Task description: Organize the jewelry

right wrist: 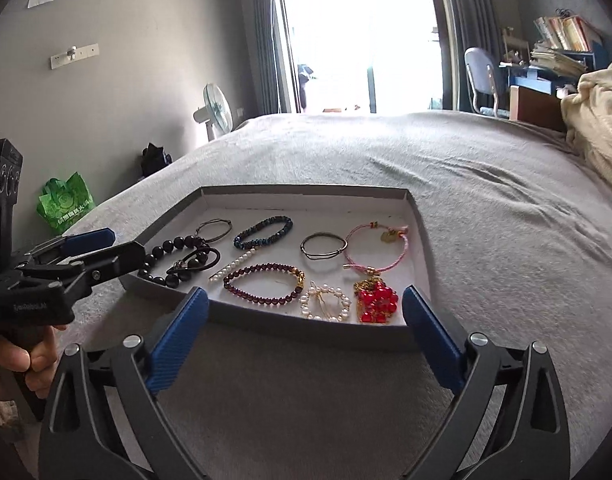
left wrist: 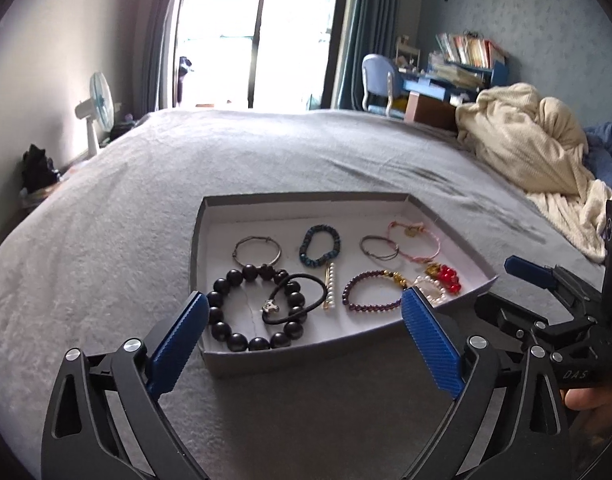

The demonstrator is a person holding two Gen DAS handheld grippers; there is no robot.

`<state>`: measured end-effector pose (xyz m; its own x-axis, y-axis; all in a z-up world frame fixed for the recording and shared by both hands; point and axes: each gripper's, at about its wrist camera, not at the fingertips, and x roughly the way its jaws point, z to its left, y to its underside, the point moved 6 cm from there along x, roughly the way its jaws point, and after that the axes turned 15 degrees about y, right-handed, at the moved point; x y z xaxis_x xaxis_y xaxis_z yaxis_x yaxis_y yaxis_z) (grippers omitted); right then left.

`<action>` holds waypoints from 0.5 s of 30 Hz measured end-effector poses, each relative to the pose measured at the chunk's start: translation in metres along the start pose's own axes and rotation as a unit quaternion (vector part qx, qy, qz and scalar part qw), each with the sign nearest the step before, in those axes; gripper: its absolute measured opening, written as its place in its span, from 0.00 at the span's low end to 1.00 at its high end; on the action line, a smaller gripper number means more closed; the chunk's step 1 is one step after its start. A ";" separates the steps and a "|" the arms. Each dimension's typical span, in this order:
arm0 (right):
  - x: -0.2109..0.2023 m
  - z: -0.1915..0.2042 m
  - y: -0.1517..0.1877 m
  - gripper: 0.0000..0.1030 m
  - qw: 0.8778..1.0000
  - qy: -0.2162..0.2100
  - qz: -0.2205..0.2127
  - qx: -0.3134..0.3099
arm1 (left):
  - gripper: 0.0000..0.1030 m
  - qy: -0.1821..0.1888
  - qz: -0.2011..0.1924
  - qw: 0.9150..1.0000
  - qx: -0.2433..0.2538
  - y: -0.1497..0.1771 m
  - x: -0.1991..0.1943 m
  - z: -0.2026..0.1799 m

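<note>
Left wrist view first: the left tool [left wrist: 303, 314] hangs just in front of the near edge of the tray [left wrist: 306, 198], which sits on the grey bed [left wrist: 105, 220]. Its blue pads are spread wide with nothing between them. Inside the tray everything looks laid out already: the big black bead bracelet [left wrist: 221, 312] with a black hair tie [left wrist: 301, 278] lying across it, a pearl clip [left wrist: 330, 286], a purple bead bracelet [left wrist: 360, 306], a teal one [left wrist: 320, 246], a thin grey bangle [left wrist: 257, 248] and a pink cord bracelet [left wrist: 424, 258] further back. The right tool [left wrist: 526, 270] pokes in at the right edge, beside the tray's corner (how far open it is I can't judge from this angle).

Right wrist view: the right tool [right wrist: 303, 314] is also wide open and empty, hovering over the bed just short of the tray's near wall. Straight ahead are the pearl ring [right wrist: 342, 300] and the red bead cluster [right wrist: 376, 300], just beside each other. The left tool [right wrist: 89, 238] shows at the left, by the tray's corner.

My read: all the jewelry sits in the tray, so this is either the very end or a tidy-up pass. If anything's left, it's the hair tie overlapping the black beads, which would need a careful pinch on the thin band alone so the beads don't drag along.
</note>
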<state>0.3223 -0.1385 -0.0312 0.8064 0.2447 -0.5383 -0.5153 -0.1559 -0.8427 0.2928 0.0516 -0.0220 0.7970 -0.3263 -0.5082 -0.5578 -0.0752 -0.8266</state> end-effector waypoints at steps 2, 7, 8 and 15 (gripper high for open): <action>-0.005 -0.003 0.001 0.95 1.000 0.002 -0.006 0.006 | 0.95 -0.002 -0.007 1.000 0.003 0.001 -0.003 -0.002; -0.014 -0.004 0.006 0.95 1.000 0.006 -0.017 0.012 | 0.95 -0.008 -0.019 1.000 0.009 0.005 -0.010 -0.005; -0.016 -0.004 0.008 0.95 1.000 0.006 -0.018 0.010 | 0.95 -0.008 -0.022 1.000 0.009 0.006 -0.012 -0.005; -0.024 0.000 0.016 0.95 1.000 0.008 -0.024 0.001 | 0.95 -0.012 -0.028 1.000 0.005 0.015 -0.018 -0.004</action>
<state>0.2945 -0.1472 -0.0315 0.8347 0.2365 -0.4974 -0.4765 -0.1425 -0.8675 0.2690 0.0528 -0.0239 0.8328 -0.2988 -0.4660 -0.5091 -0.0829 -0.8567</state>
